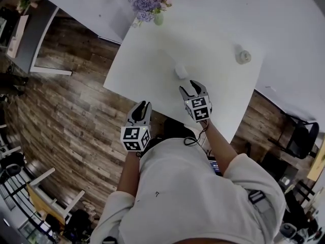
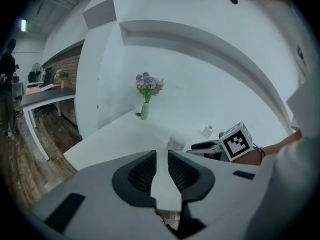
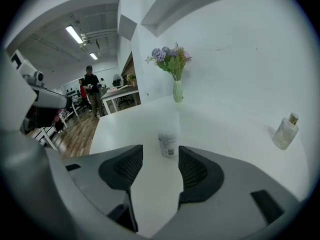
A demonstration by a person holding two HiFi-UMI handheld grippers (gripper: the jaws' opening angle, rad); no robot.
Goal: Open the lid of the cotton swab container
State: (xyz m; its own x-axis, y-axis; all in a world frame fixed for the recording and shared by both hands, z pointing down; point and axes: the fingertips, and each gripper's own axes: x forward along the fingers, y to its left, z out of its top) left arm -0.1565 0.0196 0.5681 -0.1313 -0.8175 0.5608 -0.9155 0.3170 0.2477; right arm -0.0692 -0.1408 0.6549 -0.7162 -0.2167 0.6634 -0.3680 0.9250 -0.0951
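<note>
We look steeply down on a white square table on a dark wood-plank floor, set against a white wall; a pale green vase of purple and pink flowers stands at the table's far edge, and a small pale bottle stands near its right side.

The small white cylindrical cotton swab container stands upright on the table, nearer the front edge.

A person in a white top reaches both forearms forward, each hand holding a grey two-jaw tool slanted downward; the left gripper sits lower in the head view, its tips at the table's near edge, its jaws only narrowly parted with nothing between them; the right gripper is over the table, pointing at the container just ahead, its jaws spread wide and gripping nothing.
</note>
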